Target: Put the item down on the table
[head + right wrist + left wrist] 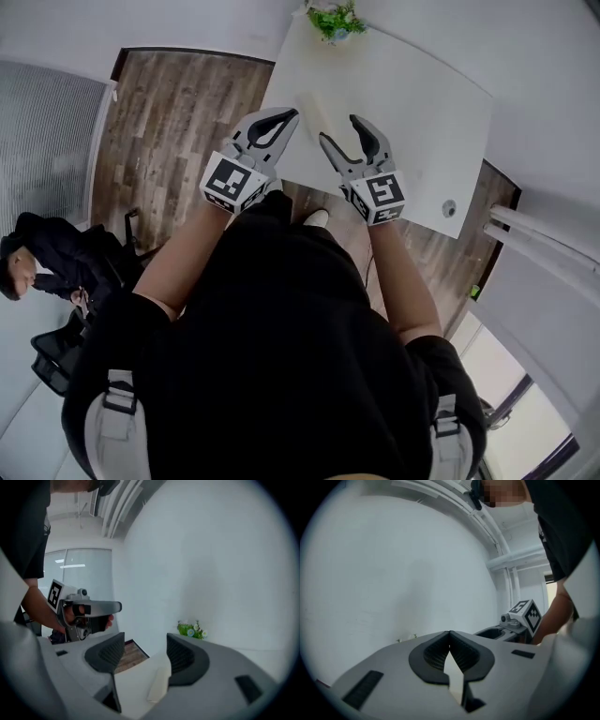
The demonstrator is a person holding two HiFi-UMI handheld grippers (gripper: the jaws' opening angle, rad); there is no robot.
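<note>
Left hand-held gripper is above the near edge of the white surface, jaw tips pressed together, nothing pinched at the tips. A pale patch shows through the gap behind them; can't tell if it is the item or the surface. Right hand-held gripper is beside it with jaws spread, holding nothing. Item, a pale cream bar, lies flat on the surface just ahead of both grippers; in the right gripper view it sits below the open jaws, nearer the right one, not touching. Plant at the far edge. Wood floor to the left.
</note>
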